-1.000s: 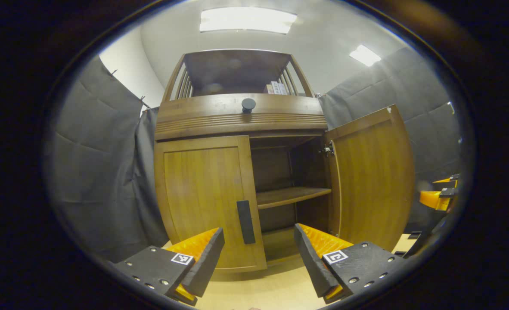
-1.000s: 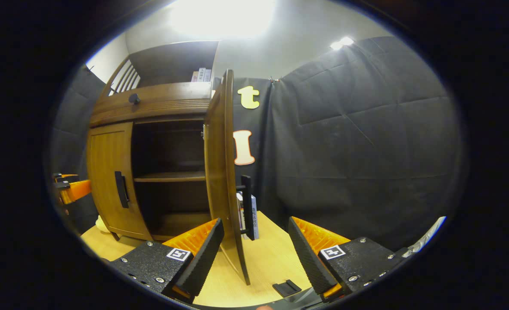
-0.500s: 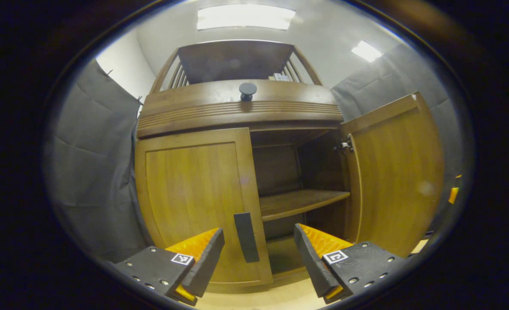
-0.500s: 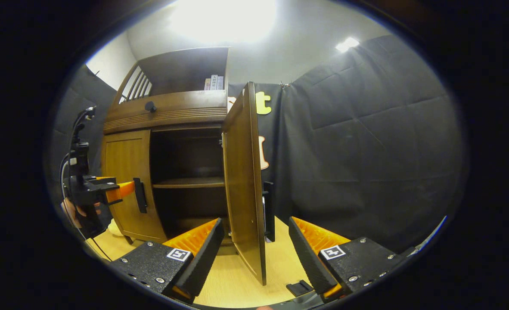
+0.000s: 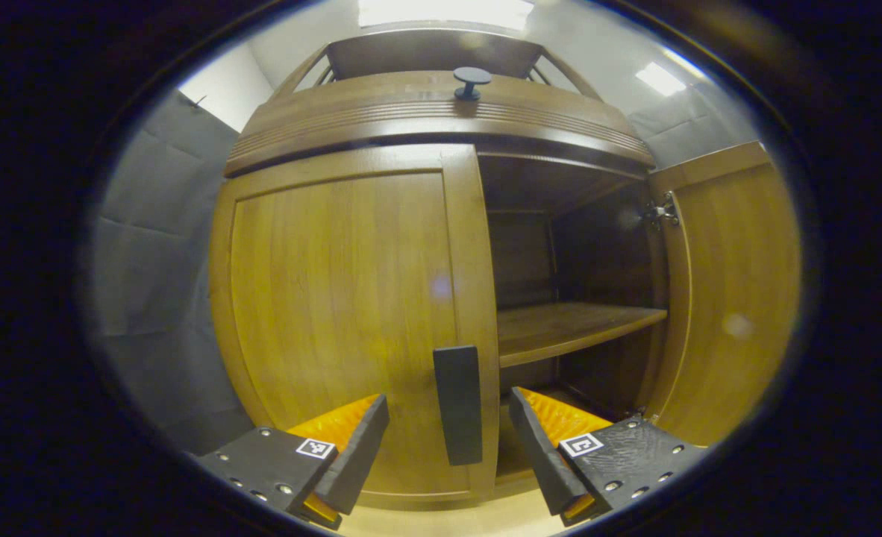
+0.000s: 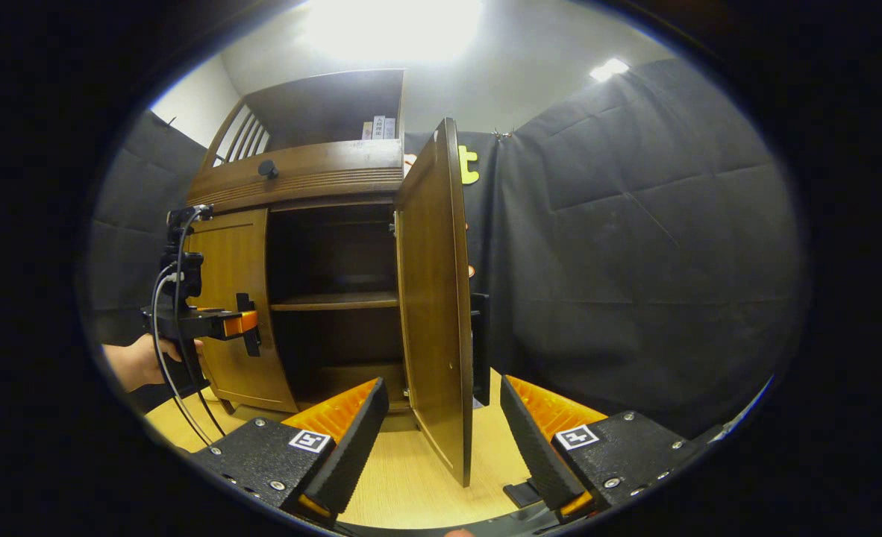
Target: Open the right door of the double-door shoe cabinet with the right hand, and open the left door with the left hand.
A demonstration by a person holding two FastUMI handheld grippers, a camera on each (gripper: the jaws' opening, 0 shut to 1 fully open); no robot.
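Left door handle (image 5: pixel 457 403) dead ahead, lower centre, upright between your left gripper (image 5: pixel 448 440) fingers; jaws wide, not gripping; close on it

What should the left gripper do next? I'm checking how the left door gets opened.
Probably close the left gripper on the left door's handle and pull. The handle stands between its open fingers, the left door is shut, and the right door already stands open.

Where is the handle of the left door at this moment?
In the left gripper view the left door's handle stands upright between the open left tool's fingers, at the door's right edge beside the open compartment.
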